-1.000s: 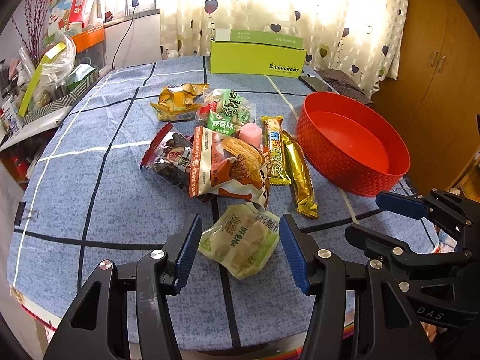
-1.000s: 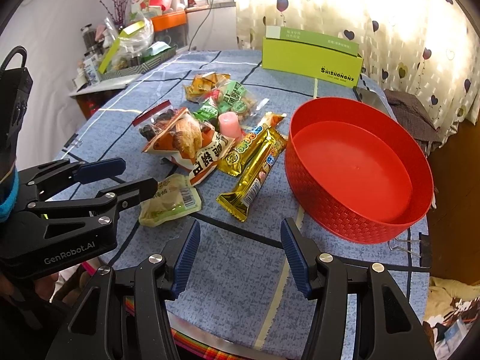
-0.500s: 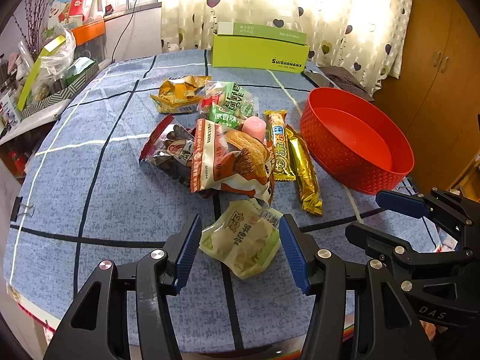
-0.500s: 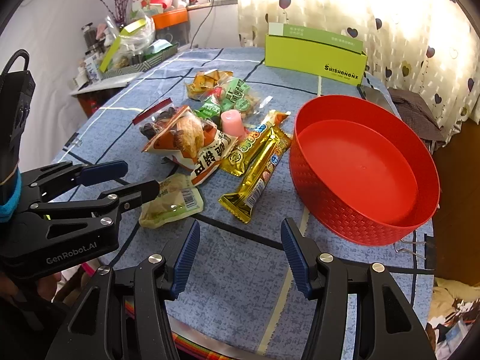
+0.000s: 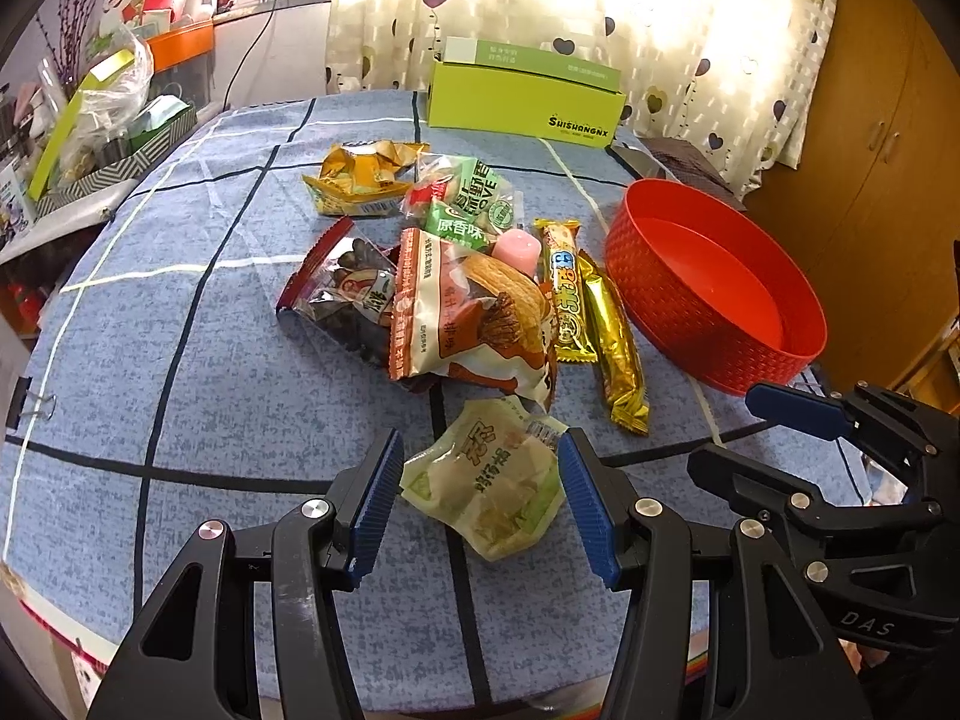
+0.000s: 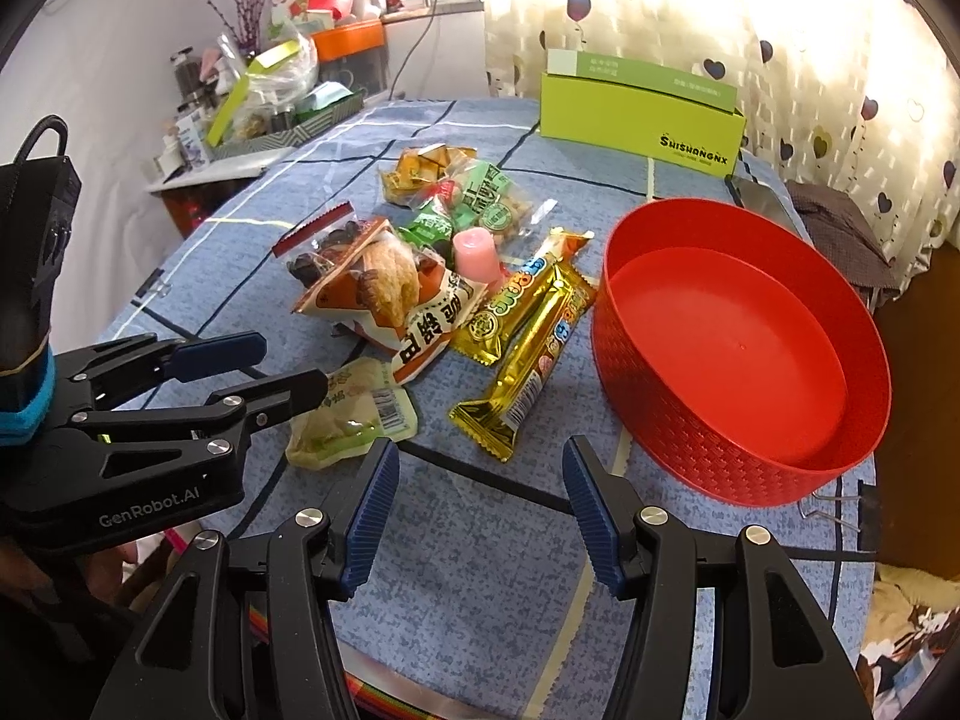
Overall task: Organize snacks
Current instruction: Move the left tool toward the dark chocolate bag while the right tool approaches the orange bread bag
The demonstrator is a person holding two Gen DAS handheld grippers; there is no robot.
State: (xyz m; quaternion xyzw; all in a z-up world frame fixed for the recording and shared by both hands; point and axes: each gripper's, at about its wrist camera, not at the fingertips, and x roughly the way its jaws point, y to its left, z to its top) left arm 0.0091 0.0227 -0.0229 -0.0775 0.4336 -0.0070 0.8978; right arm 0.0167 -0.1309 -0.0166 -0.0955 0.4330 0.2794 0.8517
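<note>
1. Left wrist view: a pale green bag (image 5: 489, 477) lies flat on the counter (image 5: 180, 372), close to the near edge.
2. The left tool (image 5: 480, 498) is open. Its two blue pads (image 5: 377, 498) sit one on each side of the green bag. They do not press on it.
3. Just behind the green bag is a heap of snacks. A big bread bag (image 5: 468, 318) lies on top, partly over a dark bag (image 5: 342, 294).
4. Beside the bread bag lie a yellow bar (image 5: 564, 294) and a gold bar (image 5: 618, 348), side by side.
5. A small pink snack (image 5: 519, 249), a green pack (image 5: 468, 204) and an orange bag (image 5: 363, 177) lie further back in the heap.
6. A red bowl (image 5: 672, 318) stands to the right of the bars. Nothing is in it.
7. In the right wrist view, the right tool (image 6: 480, 510) is open too. Nothing is between its pads. It hangs over bare counter, near the end of the gold bar (image 6: 528, 366) and the red bowl (image 6: 708, 450).
8. A green box (image 5: 522, 96) stands at the far side of the counter, in front of a curtain (image 5: 690, 18) with hearts on it.
</note>
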